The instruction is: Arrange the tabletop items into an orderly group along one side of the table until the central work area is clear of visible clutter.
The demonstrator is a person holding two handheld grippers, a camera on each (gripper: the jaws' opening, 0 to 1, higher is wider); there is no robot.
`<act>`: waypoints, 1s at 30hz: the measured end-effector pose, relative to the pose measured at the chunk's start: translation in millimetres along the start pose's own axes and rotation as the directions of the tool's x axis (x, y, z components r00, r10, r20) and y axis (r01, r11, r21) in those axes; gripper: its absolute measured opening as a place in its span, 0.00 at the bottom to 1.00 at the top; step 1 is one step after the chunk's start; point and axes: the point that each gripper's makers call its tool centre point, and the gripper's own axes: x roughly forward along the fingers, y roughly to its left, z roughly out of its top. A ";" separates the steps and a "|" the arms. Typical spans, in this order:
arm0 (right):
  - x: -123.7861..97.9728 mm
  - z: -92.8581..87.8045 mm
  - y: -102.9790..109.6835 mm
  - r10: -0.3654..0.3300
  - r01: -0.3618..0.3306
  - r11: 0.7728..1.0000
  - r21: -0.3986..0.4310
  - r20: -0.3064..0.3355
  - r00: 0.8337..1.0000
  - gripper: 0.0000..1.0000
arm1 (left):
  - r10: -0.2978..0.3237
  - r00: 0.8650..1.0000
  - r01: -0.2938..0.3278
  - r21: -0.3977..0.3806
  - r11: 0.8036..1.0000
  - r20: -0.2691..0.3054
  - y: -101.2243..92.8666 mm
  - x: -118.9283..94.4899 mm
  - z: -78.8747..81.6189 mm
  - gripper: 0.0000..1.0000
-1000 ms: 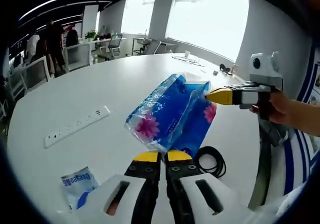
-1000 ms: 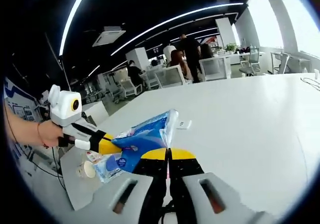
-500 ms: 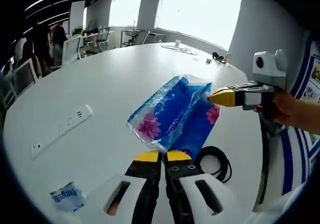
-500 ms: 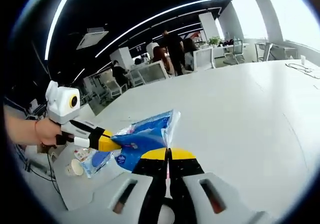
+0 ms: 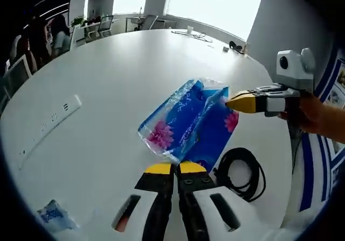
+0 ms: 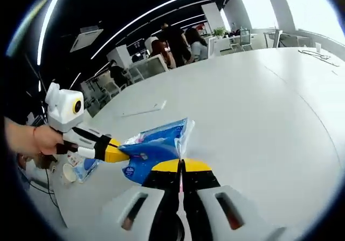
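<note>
nearby, black cable (image 5: pixel 241 170), power strip (image 5: pixel 46 125), small packet (image 5: pixel 53 217), white table (image 5: pixel 108 79)

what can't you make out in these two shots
- Print on the tissue pack: blurred in both views.
- Small packet, left gripper view: cut off by the edge.
- Cup, right gripper view: contents too small to tell.
- Cable, left gripper view: one end hidden behind the left gripper.

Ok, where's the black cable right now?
In the left gripper view, the coiled black cable lies on the white table, just right of the left tongs and below the blue tissue pack.
</note>
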 end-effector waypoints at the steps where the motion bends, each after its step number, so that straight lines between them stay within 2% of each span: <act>1: 2.0 -2.2 -1.8 0.001 -0.001 1.000 0.005 -0.007 1.000 0.00 | -0.001 1.000 0.001 -0.004 1.000 -0.006 0.9 2.3 -1.8 0.00; 17: 19.1 -23.8 -14.7 -0.017 0.018 1.000 0.020 -0.058 0.998 0.00 | -0.006 0.999 0.004 -0.042 0.999 -0.044 6.4 19.4 -19.1 0.00; 30: 21.4 -30.4 -18.8 -0.028 0.030 0.999 0.037 -0.070 0.997 0.02 | -0.015 0.999 0.013 -0.051 0.999 -0.034 3.9 20.4 -17.2 0.07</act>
